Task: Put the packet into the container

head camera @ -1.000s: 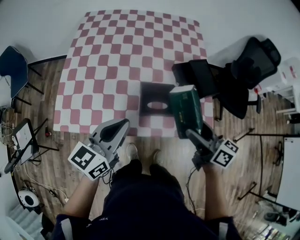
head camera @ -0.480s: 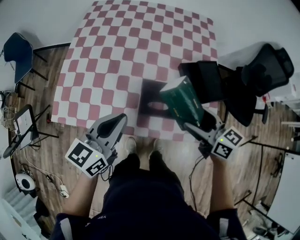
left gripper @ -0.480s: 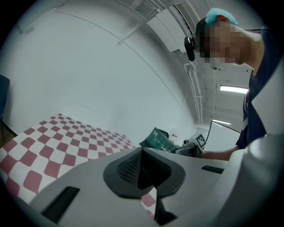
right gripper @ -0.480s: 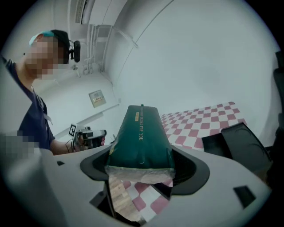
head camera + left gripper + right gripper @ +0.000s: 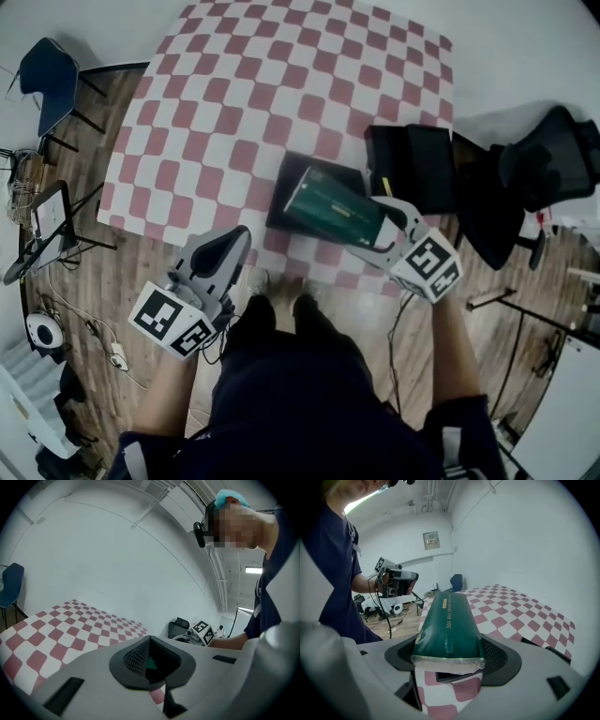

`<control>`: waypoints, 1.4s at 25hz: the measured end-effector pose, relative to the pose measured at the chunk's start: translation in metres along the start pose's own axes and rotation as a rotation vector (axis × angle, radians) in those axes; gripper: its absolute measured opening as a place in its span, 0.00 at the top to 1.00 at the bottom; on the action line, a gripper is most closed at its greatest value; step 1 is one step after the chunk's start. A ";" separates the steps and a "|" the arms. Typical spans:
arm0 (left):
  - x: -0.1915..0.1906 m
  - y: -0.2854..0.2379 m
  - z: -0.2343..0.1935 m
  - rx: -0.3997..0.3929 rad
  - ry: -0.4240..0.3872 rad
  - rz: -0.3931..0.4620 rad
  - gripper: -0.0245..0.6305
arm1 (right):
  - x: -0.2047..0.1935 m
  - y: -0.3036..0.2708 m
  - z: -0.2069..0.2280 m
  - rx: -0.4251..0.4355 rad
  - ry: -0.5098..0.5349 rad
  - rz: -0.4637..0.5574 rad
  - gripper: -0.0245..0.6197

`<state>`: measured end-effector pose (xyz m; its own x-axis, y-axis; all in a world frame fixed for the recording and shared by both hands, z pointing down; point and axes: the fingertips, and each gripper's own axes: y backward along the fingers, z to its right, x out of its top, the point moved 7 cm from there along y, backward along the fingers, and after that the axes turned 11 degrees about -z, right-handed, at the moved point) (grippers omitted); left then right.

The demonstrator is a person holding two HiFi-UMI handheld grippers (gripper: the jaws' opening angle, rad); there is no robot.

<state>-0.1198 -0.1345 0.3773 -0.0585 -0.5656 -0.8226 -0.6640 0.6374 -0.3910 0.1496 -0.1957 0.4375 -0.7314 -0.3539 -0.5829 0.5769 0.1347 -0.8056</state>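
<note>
One long dark-green packet (image 5: 333, 206), silvery end

A table (image 5: 234, 103) stands on a brown wood floor (image 5: 122, 281). A cloth with red and white squares covers its top. One thing lies on the cloth: a flat black container (image 5: 328, 167). It sits near the edge closest to the person, toward the right side. On the floor, a black office chair (image 5: 548, 155) stands near the table's right side. A blue chair (image 5: 52, 66) stands off to the left. A thin black stand (image 5: 42, 234) is on the floor there too.
</note>
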 end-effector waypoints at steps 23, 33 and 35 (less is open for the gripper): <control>-0.028 0.002 -0.028 0.050 0.088 0.001 0.93 | -0.002 -0.091 0.008 -0.053 0.299 -0.366 0.36; -0.031 0.010 -0.031 0.053 0.087 -0.002 0.93 | -0.002 -0.110 0.006 -0.061 0.339 -0.415 0.36; -0.031 0.011 -0.030 0.051 0.085 -0.006 0.93 | -0.001 -0.111 0.005 -0.055 0.343 -0.420 0.36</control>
<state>-0.1473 -0.1258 0.4113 -0.1190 -0.6101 -0.7833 -0.6262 0.6584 -0.4177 0.0886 -0.2150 0.5283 -0.9769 -0.0671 -0.2030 0.1960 0.0979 -0.9757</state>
